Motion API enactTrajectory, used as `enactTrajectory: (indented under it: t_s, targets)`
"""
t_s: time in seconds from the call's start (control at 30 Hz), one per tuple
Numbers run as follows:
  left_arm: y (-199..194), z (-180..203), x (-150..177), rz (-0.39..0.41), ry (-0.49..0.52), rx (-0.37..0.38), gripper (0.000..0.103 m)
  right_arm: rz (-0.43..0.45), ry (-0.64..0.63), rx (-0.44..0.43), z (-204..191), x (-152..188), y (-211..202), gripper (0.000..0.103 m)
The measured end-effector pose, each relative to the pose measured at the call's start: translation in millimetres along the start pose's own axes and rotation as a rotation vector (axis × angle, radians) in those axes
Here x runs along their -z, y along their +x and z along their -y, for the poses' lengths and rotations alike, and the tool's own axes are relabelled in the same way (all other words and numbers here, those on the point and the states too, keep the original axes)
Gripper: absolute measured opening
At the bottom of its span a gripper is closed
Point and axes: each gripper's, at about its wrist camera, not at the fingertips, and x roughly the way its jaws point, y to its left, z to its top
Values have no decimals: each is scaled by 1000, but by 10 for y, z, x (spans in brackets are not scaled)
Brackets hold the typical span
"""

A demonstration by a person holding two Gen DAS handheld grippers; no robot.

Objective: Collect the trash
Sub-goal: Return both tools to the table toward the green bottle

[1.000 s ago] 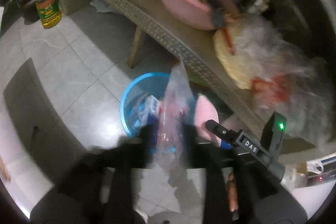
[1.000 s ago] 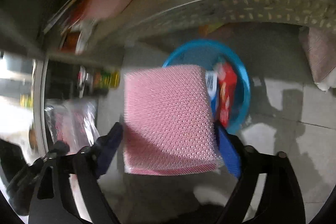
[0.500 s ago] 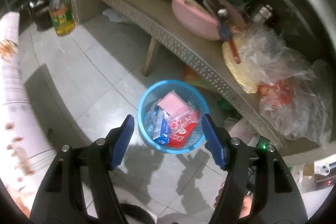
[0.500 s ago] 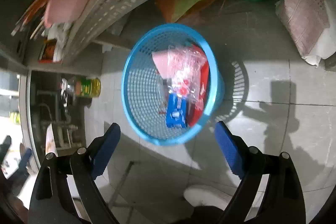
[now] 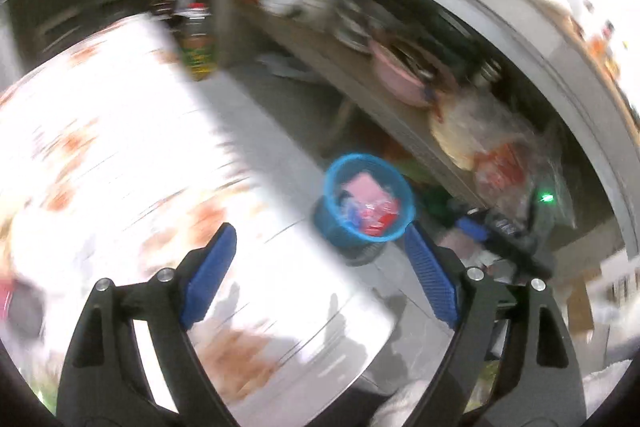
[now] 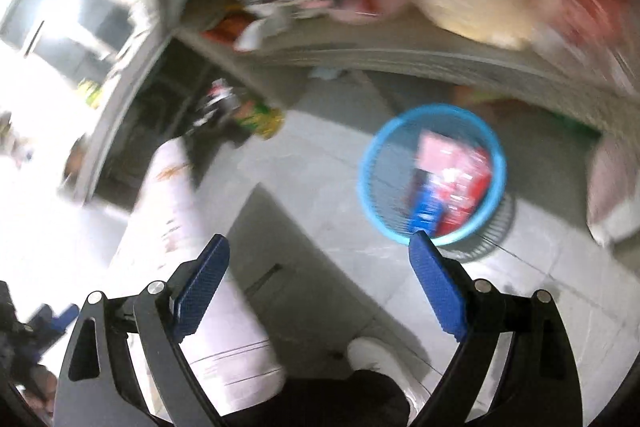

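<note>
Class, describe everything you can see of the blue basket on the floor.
The blue basket is round, open-topped, of plastic-looking mesh with a solid rim. It stands upright on the pale tiled floor, beside the low shelf. Inside lie a pink piece, red wrappers and a blue packet. Neither gripper touches it; motion blur hides finer detail.
</note>
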Motion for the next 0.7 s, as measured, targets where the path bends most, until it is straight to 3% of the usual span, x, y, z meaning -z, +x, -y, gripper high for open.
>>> enactTrajectory:
  t_s: [0.13, 0.27, 0.37, 0.47, 0.6, 0.7]
  targets:
    - [-697, -621, 481, 103, -144, -173, 82, -70, -143, -106, -647, 78, 24, 88]
    - [-1330, -1109, 973, 195, -302, -305, 83, -216, -274, -256, -1413, 318, 242, 88]
    - [-1674, -1371, 1312, 239, -387, -409, 83, -356, -365, -373, -2026, 618, 483, 88]
    - [-1850, -1552, 1592, 235, -429, -516, 83, -579, -455, -500, -2696, 1131, 829, 88]
    - [-1808, -1728, 1861, 175, -468, -562, 83, -807, -523, -568, -3293, 1814, 1121, 88]
    - [-1724, -1851, 2028, 145, -514, -514, 83, -918, -607, -574, -3674, 2293, 1238, 88]
